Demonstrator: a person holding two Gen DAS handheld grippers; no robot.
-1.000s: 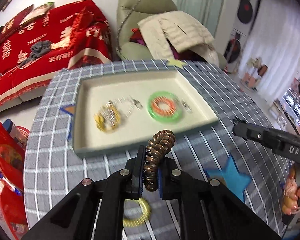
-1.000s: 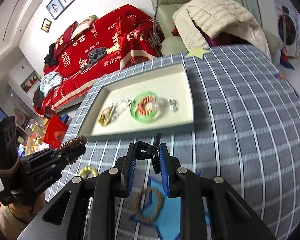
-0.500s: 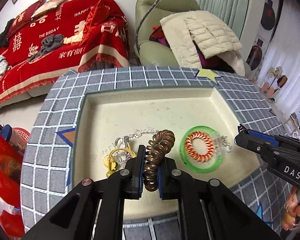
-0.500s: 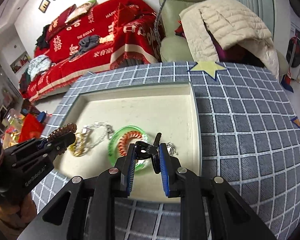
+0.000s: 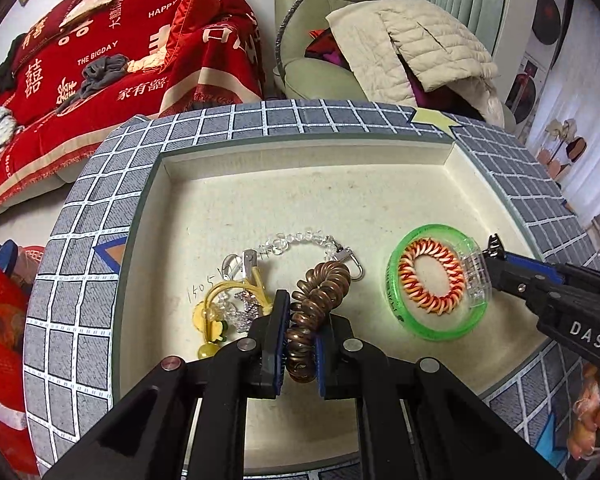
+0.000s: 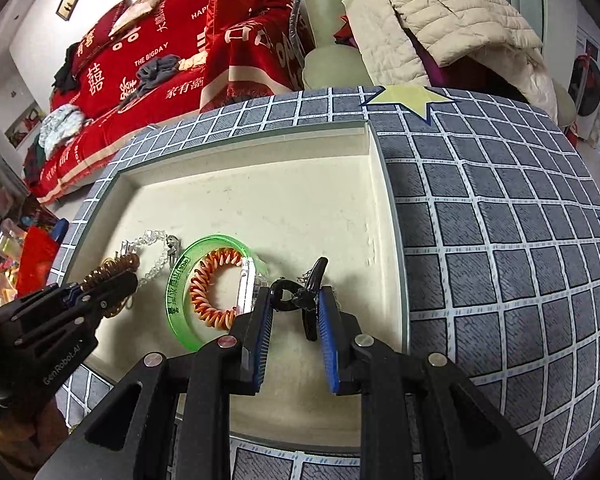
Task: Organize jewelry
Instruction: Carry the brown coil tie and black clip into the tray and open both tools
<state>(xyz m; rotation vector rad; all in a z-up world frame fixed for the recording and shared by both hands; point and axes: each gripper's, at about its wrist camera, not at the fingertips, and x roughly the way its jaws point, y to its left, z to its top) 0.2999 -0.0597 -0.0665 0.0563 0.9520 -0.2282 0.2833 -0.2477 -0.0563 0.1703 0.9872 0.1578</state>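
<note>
A cream tray (image 5: 300, 192) lies on the grey checked table. My left gripper (image 5: 298, 320) is shut on a brown spiral hair tie (image 5: 318, 300) and holds it over the tray's front, next to a yellow hair tie (image 5: 224, 312) and a clear bead chain (image 5: 296, 242). A green bangle (image 5: 432, 320) with an orange spiral tie (image 5: 430, 280) inside lies to the right. My right gripper (image 6: 296, 316) holds a black hair clip (image 6: 306, 292) over the tray's right part, beside the green bangle (image 6: 180, 292); the jaws look parted around it. A clear clip (image 6: 246, 284) lies on the bangle.
The tray's raised rim (image 6: 392, 216) stands right of my right gripper. The checked table (image 6: 500, 240) stretches to the right. A red-covered sofa (image 5: 100, 60) and a green armchair with a beige jacket (image 5: 412, 44) stand behind the table.
Both grippers have moved forward from the table's front to over the tray and lowered, each with its item. The right jaws now stand wider around the black clip.
</note>
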